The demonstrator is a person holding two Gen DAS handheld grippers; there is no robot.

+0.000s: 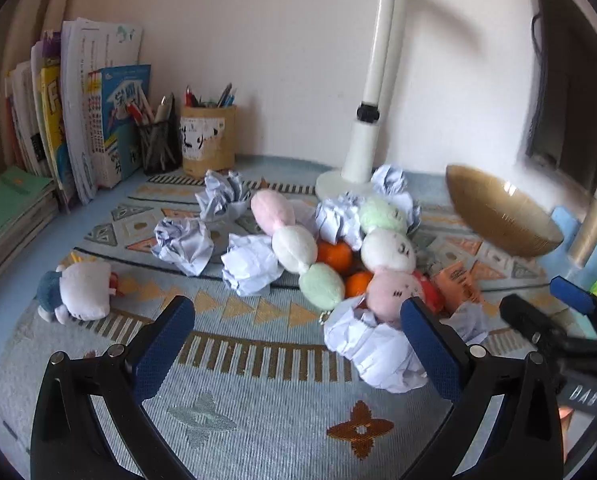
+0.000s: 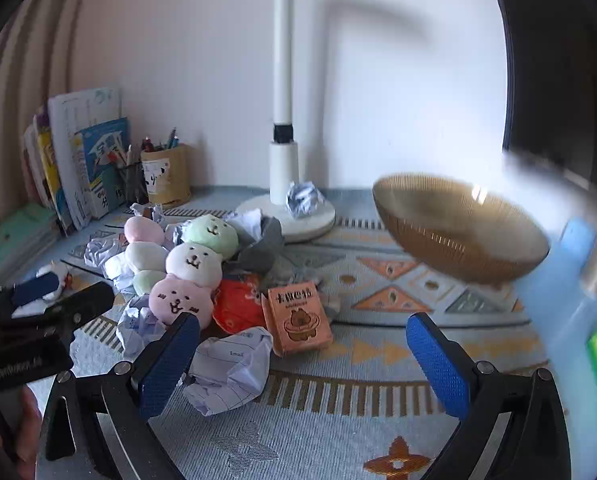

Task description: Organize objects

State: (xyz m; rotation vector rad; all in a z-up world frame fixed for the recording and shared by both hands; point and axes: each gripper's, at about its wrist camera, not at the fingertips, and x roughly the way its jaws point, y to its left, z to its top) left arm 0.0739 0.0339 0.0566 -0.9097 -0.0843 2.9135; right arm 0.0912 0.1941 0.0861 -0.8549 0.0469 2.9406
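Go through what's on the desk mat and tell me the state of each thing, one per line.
left gripper: open, empty
right gripper: open, empty
amber bowl: tilted, empty
paper balls: crumpled, scattered
dango plush: lying in the pile
oranges: partly buried
orange box: lying flat
pen cup: upright, full
books: standing

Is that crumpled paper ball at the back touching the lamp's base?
Touching. The right wrist view shows the paper ball sitting on top of the lamp base, beside the white pole.
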